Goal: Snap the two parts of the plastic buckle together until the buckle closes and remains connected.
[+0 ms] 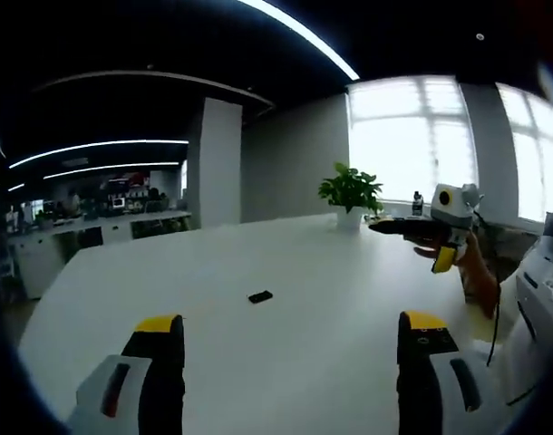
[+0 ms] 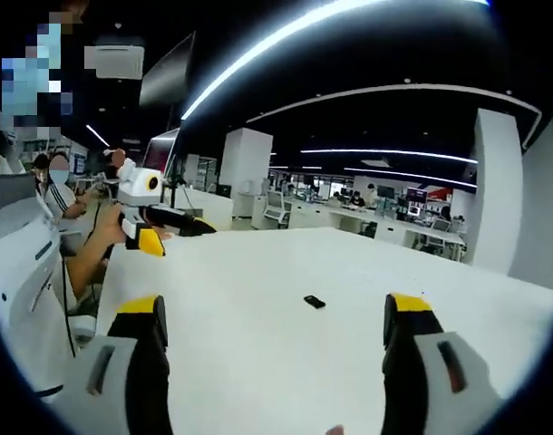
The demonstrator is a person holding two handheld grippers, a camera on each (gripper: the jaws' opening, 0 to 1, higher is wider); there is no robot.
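Left gripper view gives us one small black buckle (image 1: 260, 296) lying on the white counter (image 1: 286, 263), well ahead of our left tongs (image 1: 294, 340), spread wide and empty. Our right tongs (image 2: 275, 328) also stand wide, empty, with one potted plant (image 1: 351, 193) at the counter's far edge.

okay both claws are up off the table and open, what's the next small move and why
Probably lower one claw, say the left claw, toward the buckle. It lies alone on the white table, ahead of both open claws, and nothing is gripped yet.

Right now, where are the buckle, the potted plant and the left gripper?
buckle (image 1: 260, 296), left gripper view: middle of the dark piece on the white table.
potted plant (image 1: 351, 190), left gripper view: its green leaves.
left gripper (image 1: 290, 349), left gripper view: midway between its yellow tips.
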